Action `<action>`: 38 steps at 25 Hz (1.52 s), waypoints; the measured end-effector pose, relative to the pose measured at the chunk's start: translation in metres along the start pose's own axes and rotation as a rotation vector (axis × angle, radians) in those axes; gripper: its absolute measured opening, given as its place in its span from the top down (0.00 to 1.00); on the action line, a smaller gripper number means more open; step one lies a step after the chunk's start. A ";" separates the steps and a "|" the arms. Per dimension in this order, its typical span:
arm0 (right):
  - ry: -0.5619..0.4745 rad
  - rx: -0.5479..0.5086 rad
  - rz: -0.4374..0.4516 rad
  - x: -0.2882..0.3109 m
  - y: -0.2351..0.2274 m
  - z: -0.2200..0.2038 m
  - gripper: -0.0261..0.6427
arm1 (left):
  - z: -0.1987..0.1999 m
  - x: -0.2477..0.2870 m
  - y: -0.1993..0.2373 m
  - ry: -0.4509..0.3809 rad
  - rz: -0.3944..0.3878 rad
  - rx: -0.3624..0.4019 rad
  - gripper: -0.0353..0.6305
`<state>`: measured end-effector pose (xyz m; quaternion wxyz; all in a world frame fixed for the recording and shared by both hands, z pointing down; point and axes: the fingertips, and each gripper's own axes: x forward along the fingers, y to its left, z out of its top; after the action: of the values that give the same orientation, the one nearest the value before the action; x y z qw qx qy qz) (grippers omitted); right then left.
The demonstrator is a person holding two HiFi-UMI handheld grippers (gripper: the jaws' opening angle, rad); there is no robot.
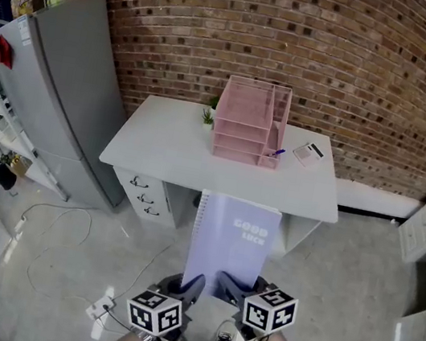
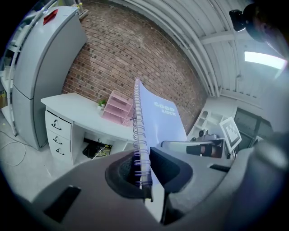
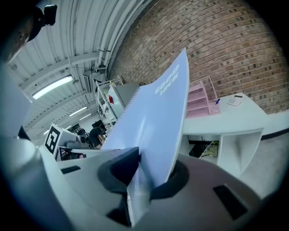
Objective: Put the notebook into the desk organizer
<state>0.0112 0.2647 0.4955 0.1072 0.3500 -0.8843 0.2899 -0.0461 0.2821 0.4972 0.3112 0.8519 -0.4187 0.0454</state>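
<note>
Head view: I have the spiral notebook (image 1: pixel 231 242) held in the air over the floor, cover up, short of the desk's front edge. The left gripper (image 1: pixel 191 287) is clamped on its near edge at the wire spine. The right gripper (image 1: pixel 231 286) is clamped on the same edge toward the free side. I judge the notebook light, thin and floppy: the pages may sag beyond the jaws, and the spine is the stiffer hold. The pink desk organizer (image 1: pixel 250 123) stands at the back edge of the desk (image 1: pixel 158 156), about midway along, well apart from the notebook. A calculator (image 1: pixel 308 153) lies beside it, toward the right back corner.
</note>
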 end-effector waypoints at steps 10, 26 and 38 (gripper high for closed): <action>0.028 -0.005 0.057 -0.007 -0.040 0.015 0.84 | 0.007 0.039 -0.014 -0.019 0.057 -0.018 0.88; 0.056 -0.013 0.123 -0.022 -0.104 0.035 0.84 | 0.014 0.102 -0.038 -0.032 0.110 -0.029 0.88; 0.054 0.007 0.095 0.015 -0.119 0.053 0.84 | 0.036 0.121 -0.003 -0.014 0.078 -0.024 0.88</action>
<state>0.0817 0.1554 0.5101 0.1157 0.3002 -0.8957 0.3071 0.0276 0.1799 0.5084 0.3166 0.8315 -0.4542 0.0463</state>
